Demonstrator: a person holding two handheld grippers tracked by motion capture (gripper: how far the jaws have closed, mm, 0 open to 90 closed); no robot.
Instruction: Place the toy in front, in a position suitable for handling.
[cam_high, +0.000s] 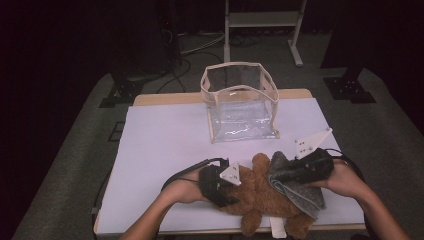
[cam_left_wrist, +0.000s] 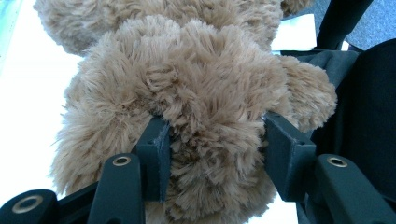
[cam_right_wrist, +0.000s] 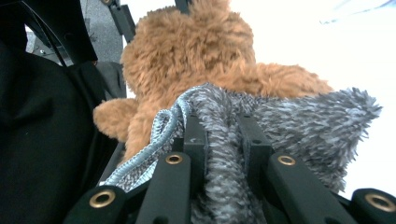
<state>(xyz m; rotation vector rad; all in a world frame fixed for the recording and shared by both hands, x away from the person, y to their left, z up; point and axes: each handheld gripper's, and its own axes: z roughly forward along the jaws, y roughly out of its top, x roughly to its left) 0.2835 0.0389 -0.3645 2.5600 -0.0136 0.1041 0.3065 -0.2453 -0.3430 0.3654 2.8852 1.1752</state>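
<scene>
The brown long-pile plush teddy bear (cam_high: 260, 192) lies at the near edge of the white-covered surface (cam_high: 165, 150), at about 6 o'clock from the clear plastic box-shaped bag with cream fabric trim (cam_high: 240, 100), which stands open and well apart; a grey fluffy knitted cloth (cam_high: 300, 197) is draped over the bear's flank at its 3 o'clock. The left gripper (cam_left_wrist: 212, 140) is clamped on a thick tuft of the bear's body, its jaws sunk in the fur; the right gripper (cam_right_wrist: 223, 135) is pinched tight on a fold of the grey cloth, the bear lying just beyond it. Risks, as judged: the left hold bears largely on pile and may slip under a lift; the cloth, pulled by the right gripper, may drag the bear off the near edge, over which a leg already hangs; the limp bag may tip if the bear is pushed against its rim.
</scene>
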